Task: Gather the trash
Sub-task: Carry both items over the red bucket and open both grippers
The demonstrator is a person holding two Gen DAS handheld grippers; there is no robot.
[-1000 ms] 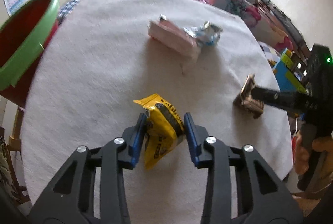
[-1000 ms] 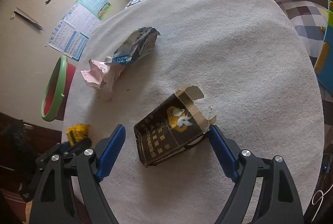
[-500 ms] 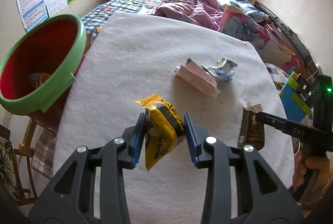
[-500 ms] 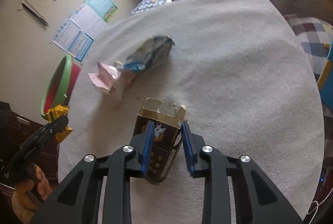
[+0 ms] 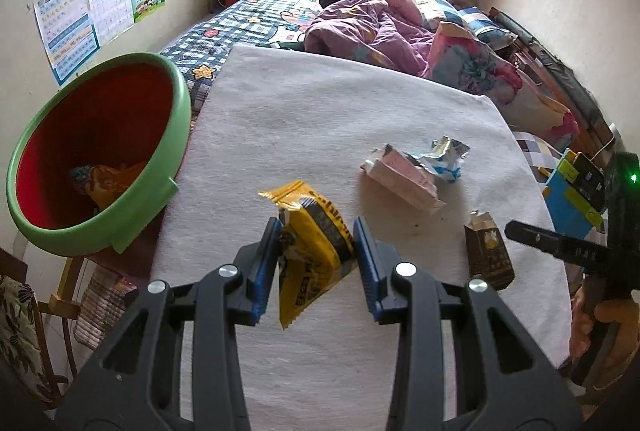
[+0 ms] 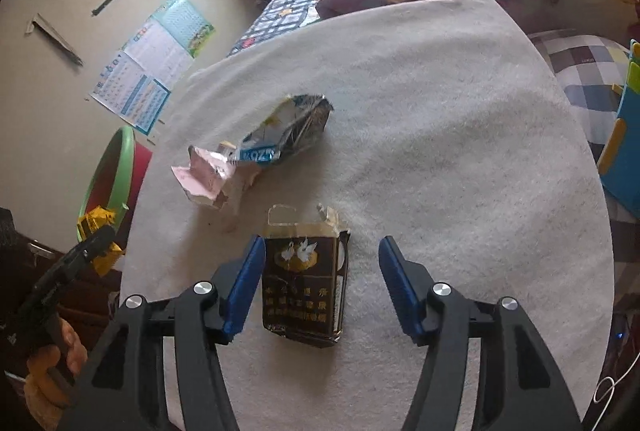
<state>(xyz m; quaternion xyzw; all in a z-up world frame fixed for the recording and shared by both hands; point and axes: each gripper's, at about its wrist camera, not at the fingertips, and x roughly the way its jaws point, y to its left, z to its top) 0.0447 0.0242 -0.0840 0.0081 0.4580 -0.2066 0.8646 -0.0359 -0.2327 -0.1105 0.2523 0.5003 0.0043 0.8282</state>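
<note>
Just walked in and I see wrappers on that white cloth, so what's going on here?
A person is clearing trash with two handheld grippers. The left gripper holds a yellow wrapper off the cloth, near the green bin, which already has some trash in it. The right gripper is opening around a brown box that stands on the cloth, one pad against it, the other clear. A pink carton and a blue wrapper lie untouched.

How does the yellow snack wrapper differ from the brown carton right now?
The yellow snack wrapper is soft, crumpled film, clamped in the left gripper and lifted off the cloth. The brown carton is a stiff box with a torn top, on the white cloth, between the opening jaws of the right gripper. Both are empty packaging.
</note>
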